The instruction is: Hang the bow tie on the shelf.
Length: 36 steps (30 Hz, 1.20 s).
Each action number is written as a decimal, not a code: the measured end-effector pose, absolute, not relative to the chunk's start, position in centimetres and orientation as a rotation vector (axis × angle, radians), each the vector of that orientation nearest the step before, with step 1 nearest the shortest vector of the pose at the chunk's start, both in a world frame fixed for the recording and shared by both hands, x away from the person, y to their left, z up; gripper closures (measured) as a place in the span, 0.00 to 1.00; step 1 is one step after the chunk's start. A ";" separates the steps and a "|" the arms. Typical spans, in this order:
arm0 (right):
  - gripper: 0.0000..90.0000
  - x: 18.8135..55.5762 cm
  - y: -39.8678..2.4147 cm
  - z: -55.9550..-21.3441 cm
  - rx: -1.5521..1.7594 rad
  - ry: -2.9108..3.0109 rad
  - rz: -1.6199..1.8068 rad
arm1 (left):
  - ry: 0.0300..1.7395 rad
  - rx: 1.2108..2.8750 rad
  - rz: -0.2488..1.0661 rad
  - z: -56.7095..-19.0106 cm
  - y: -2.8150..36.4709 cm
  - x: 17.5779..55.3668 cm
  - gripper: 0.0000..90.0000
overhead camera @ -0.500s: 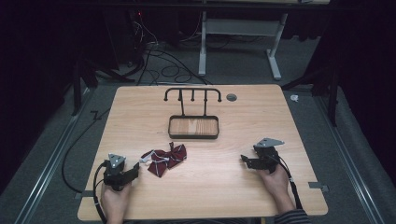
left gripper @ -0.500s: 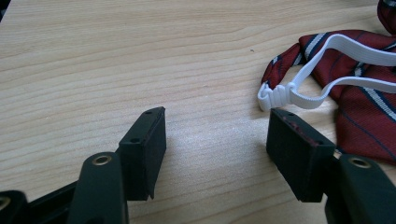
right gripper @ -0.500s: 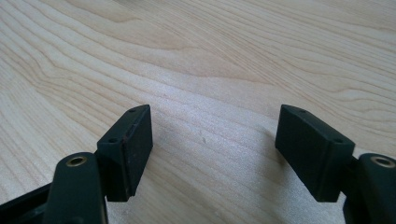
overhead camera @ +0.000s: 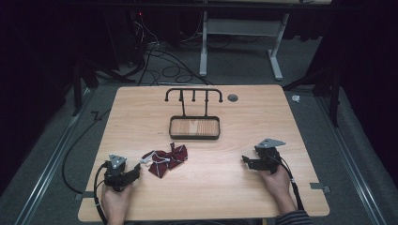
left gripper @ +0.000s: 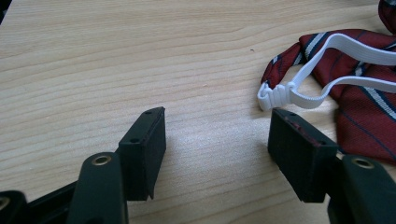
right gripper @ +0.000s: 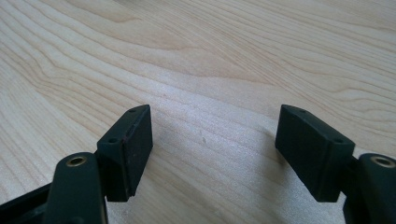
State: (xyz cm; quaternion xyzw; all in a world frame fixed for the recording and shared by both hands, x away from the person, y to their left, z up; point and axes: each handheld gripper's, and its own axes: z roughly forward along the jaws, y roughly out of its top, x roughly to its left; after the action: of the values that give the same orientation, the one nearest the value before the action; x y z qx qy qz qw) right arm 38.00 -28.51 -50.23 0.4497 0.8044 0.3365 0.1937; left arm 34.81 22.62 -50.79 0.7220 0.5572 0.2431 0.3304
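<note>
A: High view first: where is the bow tie (overhead camera: 165, 159)?

B: It lies flat on the wooden table (overhead camera: 244, 187), near the front edge and left of the middle. It is dark red with thin pale stripes, a little crumpled, and its white elastic strap (left gripper: 322, 70) loops out on the left side.

A: And the left gripper (overhead camera: 133, 170)?

B: Just left of the bow tie, held in the person's left hand (overhead camera: 115, 199) and pointing right toward it. In the left gripper view its jaws stand wide apart with bare wood between them. The strap's bunched end lies just beyond the right-hand jaw's tip; whether they touch, I cannot tell.

A: The right gripper (overhead camera: 247, 161)?

B: Well apart from the bow tie, on the right side of the table, near the front, in the right hand (overhead camera: 277, 180). Its jaws are also spread wide, over bare wood.

A: Anything farther back?

B: A black wire rack (overhead camera: 194, 93) with hooks rises from a shallow tray (overhead camera: 195, 135) with a wooden floor, beyond the bow tie, about mid-table.
</note>
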 end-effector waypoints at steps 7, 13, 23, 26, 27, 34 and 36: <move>0.32 38.0 -28.5 -50.2 1.260 2.256 0.943 | 1.457 1.888 0.636 -50.8 22.6 34.8 0.42; 0.32 38.0 -28.5 -50.2 1.261 2.255 0.943 | 1.442 1.897 0.623 -50.8 22.7 34.9 0.39; 0.32 38.0 -28.5 -50.2 1.259 2.257 0.943 | 1.493 1.866 0.633 -50.7 23.0 34.8 0.42; 0.32 38.0 -28.5 -50.2 1.258 2.257 0.942 | 1.482 1.871 0.626 -50.4 22.9 34.2 0.42; 0.32 38.0 -28.5 -50.2 1.259 2.257 0.942 | 1.474 1.870 0.631 -50.2 22.8 34.0 0.42; 0.32 38.0 -28.5 -50.2 1.258 2.257 0.942 | 1.397 1.887 0.616 -49.2 22.1 32.9 0.45; 0.32 38.0 -28.5 -50.2 1.256 2.258 0.942 | 1.361 1.897 0.597 -48.7 21.6 32.6 0.46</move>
State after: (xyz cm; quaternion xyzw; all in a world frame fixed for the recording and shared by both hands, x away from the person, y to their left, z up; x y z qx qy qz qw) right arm 38.02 -28.52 -50.23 0.4479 0.8054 0.3360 0.1947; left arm 32.56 21.56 -48.74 0.7352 0.5273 0.2314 0.3577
